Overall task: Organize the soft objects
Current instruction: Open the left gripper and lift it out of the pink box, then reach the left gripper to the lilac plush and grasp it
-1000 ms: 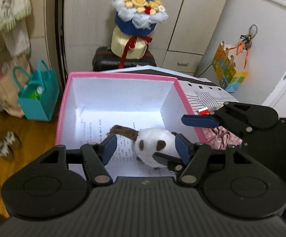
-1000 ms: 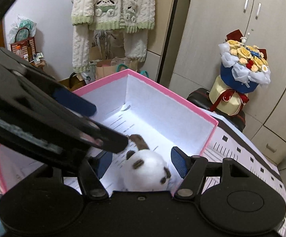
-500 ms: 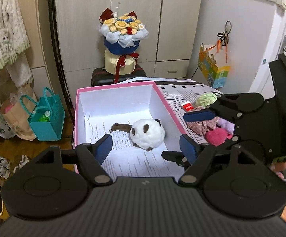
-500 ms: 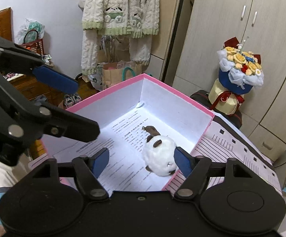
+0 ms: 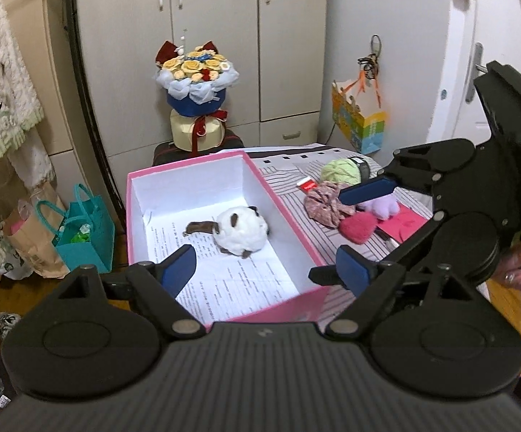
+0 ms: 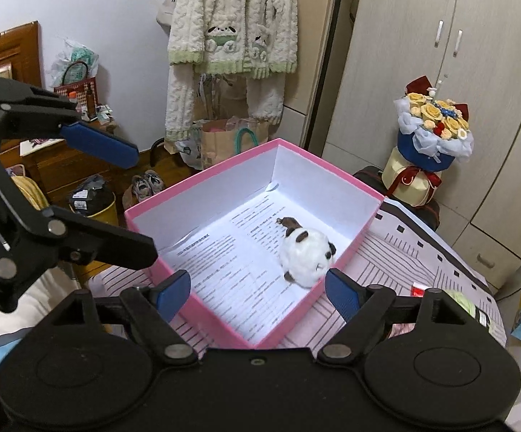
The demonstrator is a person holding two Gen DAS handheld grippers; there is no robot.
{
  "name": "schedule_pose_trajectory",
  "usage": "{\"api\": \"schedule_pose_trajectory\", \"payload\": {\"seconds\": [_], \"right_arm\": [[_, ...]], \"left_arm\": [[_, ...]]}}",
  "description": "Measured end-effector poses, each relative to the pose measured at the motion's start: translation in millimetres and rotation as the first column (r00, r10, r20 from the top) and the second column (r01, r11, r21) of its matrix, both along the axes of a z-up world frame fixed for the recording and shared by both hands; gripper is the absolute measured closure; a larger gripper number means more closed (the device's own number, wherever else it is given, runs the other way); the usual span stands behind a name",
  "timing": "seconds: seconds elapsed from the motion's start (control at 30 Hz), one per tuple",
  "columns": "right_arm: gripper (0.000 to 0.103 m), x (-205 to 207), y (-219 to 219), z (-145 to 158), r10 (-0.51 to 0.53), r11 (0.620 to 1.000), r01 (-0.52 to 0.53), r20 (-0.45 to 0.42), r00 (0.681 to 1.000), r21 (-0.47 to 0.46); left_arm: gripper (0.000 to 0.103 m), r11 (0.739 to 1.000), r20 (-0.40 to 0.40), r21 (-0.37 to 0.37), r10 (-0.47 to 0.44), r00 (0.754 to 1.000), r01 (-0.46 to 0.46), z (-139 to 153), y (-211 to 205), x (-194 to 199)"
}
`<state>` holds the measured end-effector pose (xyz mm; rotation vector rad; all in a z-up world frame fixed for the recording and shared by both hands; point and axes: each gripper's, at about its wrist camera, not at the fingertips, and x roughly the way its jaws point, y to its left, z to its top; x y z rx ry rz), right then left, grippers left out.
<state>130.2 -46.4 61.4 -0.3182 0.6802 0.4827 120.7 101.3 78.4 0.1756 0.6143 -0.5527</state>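
A white plush toy with brown patches (image 5: 240, 232) lies inside the pink box (image 5: 289, 212), on its paper-lined floor; it also shows in the right wrist view (image 6: 305, 257) inside the box (image 6: 202, 309). My left gripper (image 5: 265, 270) is open and empty, raised above the box's near end. My right gripper (image 6: 258, 293) is open and empty, above the box's near corner. To the right of the box lie a green yarn ball (image 5: 341, 171), a pink floral scrunchie (image 5: 323, 205), a red fuzzy heart (image 5: 357, 226) and a purple plush (image 5: 384, 207).
The box rests on a striped bedspread (image 6: 422, 252). A flower bouquet (image 5: 195, 82) stands on a dark case behind it, before wardrobes. Teal and paper bags (image 5: 80, 234) stand on the floor at left. A pink card (image 5: 404, 223) lies by the soft items.
Both grippers have pulled back and up from the box, leaving the white plush lying inside. More of the bed and the other soft items have come into the left wrist view.
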Motion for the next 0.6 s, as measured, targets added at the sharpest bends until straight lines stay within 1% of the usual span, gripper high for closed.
{"api": "schedule_pose_trajectory", "payload": {"seconds": [0.1, 0.17, 0.23, 0.3, 0.33, 0.5, 0.6], "right_arm": [[0.018, -15, -13, 1, -0.005, 1.000, 0.005, 0.003, 1.000, 0.021], [0.018, -29, -28, -4, -0.002, 0.998, 0.001, 0.012, 1.000, 0.064], [0.018, -41, -44, -13, -0.006, 0.993, 0.004, 0.019, 1.000, 0.122], [0.018, -53, -58, -25, -0.044, 0.988, 0.039, 0.033, 0.998, 0.149], [0.018, -58, -64, -31, -0.056, 0.986, 0.049, 0.043, 0.997, 0.157], [0.018, -74, -104, -54, -0.134, 0.976, 0.122, 0.053, 0.990, 0.183], [0.018, -77, -120, -68, -0.180, 0.976, 0.168, 0.084, 0.980, 0.140]], "left_arm": [[0.016, 1.000, 0.009, -0.002, -0.018, 1.000, 0.018, -1, -4, -12], [0.016, 0.999, 0.026, -0.002, -0.034, 0.999, 0.034, -4, -8, -21], [0.016, 0.999, 0.047, 0.000, -0.045, 0.998, 0.045, -13, -14, -29], [0.016, 1.000, 0.043, -0.002, -0.015, 0.999, 0.015, -21, -21, -32], [0.016, 1.000, 0.043, -0.002, -0.017, 0.999, 0.017, -25, -26, -34], [0.016, 0.996, 0.018, -0.016, -0.086, 0.996, 0.086, -38, -51, -39], [0.016, 0.993, 0.022, -0.029, -0.116, 0.993, 0.117, -46, -68, -37]]}}
